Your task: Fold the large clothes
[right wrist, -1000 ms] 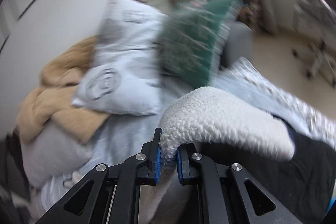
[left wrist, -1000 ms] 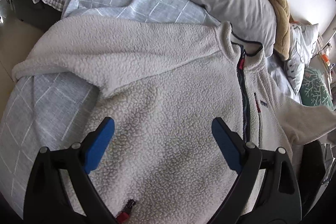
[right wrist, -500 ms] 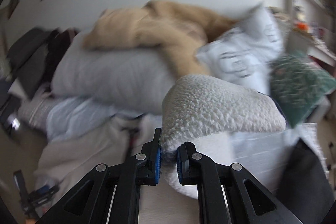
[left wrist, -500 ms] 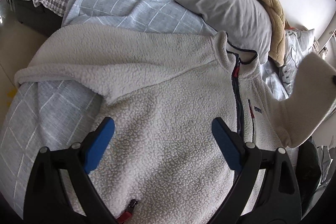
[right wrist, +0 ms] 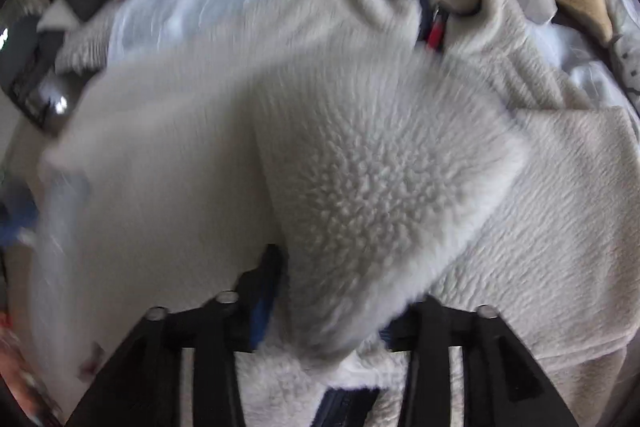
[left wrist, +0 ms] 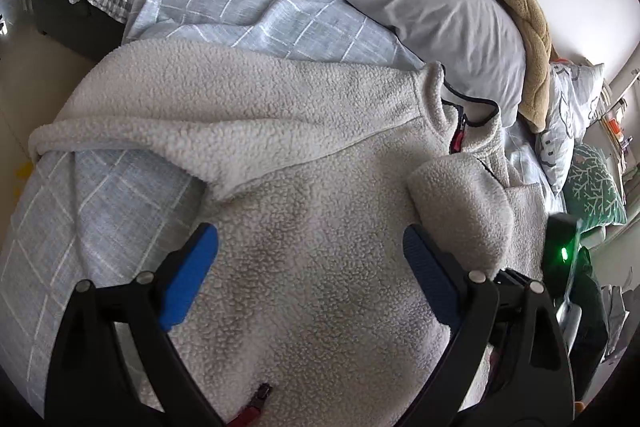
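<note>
As the right gripper point(right wrist: 328, 311) swung down from the pillows and its jaws began opening around the sleeve point(right wrist: 384, 179), that sleeve landed across the fleece jacket point(left wrist: 320, 227) on the bed point(left wrist: 240, 3), 1 fold nearly done, while the left gripper point(left wrist: 308, 279) hovered apart, empty.

Nubbly matt fleece jacket point(left wrist: 320, 227) lies on smooth woven checked bedcover point(left wrist: 240, 3).

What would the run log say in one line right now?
step: fold sleeve over | right gripper: jaws opening, sleeve between them | left gripper: open, above fleece jacket | left sleeve: unfolded
</note>
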Available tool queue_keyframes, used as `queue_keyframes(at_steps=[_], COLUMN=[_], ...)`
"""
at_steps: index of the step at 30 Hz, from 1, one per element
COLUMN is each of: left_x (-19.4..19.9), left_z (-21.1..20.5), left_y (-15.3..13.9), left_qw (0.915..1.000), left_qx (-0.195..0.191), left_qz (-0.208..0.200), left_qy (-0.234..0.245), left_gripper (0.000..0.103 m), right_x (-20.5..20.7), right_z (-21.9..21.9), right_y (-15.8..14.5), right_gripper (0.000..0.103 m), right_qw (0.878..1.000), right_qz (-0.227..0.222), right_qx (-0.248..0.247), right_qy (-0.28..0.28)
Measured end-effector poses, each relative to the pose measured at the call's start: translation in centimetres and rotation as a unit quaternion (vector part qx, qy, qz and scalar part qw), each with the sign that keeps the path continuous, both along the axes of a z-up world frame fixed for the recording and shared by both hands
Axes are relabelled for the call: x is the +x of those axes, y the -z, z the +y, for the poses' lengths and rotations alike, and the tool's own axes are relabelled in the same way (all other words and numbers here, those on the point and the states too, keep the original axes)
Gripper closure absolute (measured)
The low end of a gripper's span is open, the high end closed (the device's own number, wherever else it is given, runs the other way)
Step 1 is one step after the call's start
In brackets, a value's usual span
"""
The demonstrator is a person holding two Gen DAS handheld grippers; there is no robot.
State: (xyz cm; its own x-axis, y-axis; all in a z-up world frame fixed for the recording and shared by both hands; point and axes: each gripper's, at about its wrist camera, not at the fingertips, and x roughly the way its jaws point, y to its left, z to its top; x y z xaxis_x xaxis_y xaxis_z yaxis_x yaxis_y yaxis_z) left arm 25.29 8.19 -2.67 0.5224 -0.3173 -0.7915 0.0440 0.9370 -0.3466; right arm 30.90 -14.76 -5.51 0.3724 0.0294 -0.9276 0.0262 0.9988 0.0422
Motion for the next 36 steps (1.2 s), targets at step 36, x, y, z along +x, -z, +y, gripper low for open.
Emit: queue_keyframes(at_steps=[36], left_x=[-0.5], left_z=[-1.7], left_y=[3.9], left_qw=[0.9908], left_qx=[-0.04], left_qz=[0.05], left_qy=[0.119], left_gripper=[0.014], right_x=[-12.5], right_z=[-20.3], right_y=[-2.2], right_gripper=[0.033], right_qw=[0.98], right_qz=[-0.039], right_qx=[0.065], right_qy=[0.185])
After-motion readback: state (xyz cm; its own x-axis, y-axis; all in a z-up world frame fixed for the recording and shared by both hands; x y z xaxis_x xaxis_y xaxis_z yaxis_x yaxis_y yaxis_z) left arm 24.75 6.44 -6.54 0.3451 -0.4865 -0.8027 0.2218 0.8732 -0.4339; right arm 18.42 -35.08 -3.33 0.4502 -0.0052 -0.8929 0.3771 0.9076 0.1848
